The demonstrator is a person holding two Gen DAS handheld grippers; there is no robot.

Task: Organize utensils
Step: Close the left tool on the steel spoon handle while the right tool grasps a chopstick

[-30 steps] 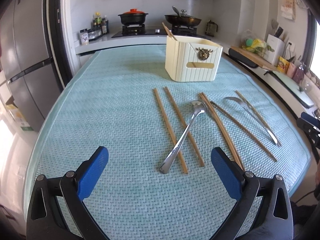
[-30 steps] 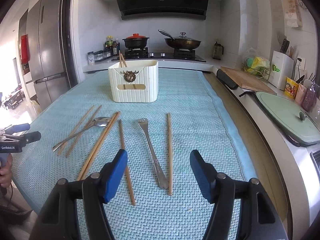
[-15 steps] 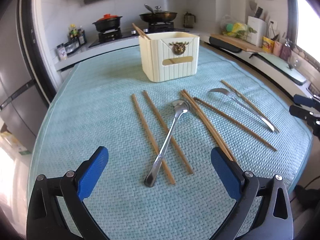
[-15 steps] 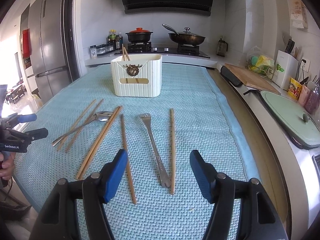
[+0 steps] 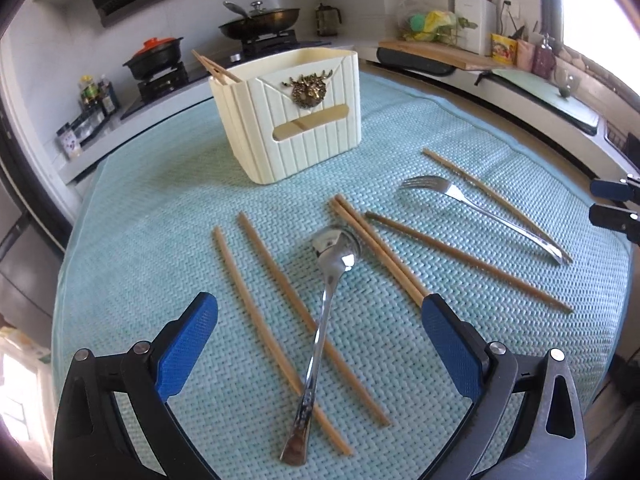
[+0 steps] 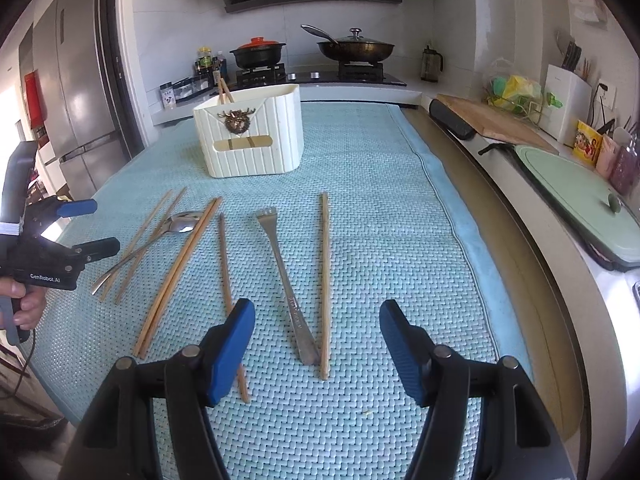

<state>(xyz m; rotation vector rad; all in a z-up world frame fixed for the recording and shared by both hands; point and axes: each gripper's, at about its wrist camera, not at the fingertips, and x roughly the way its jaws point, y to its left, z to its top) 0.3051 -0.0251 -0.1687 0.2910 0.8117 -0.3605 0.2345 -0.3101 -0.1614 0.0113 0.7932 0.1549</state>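
Observation:
A cream utensil holder [image 5: 292, 112] [image 6: 252, 136] stands on the teal mat [image 5: 140, 208] with chopsticks in its back corner. A metal spoon [image 5: 324, 316] [image 6: 160, 232] lies across two loose wooden chopsticks [image 5: 280, 316]. A chopstick pair [image 5: 376, 248] [image 6: 176, 272], a single chopstick [image 5: 468, 260] [image 6: 230, 300], a fork [image 5: 484, 212] [image 6: 286, 280] and another chopstick [image 5: 484, 188] [image 6: 325, 280] lie further right. My left gripper [image 5: 320, 340] is open, low over the spoon's handle. My right gripper [image 6: 316, 344] is open, just above the fork's handle end.
A stove with a red-lidded pot [image 6: 258, 52] and a wok [image 6: 354, 48] sits behind the mat. A fridge [image 6: 76, 112] stands at the left. A cutting board [image 6: 492, 120] and a green lid [image 6: 576, 192] lie on the right counter beyond the mat's edge [image 6: 448, 208].
My left gripper has swung left and moved forward and lower, so the spoon now sits between its fingers. My right gripper has edged forward toward the fork. Both stayed open.

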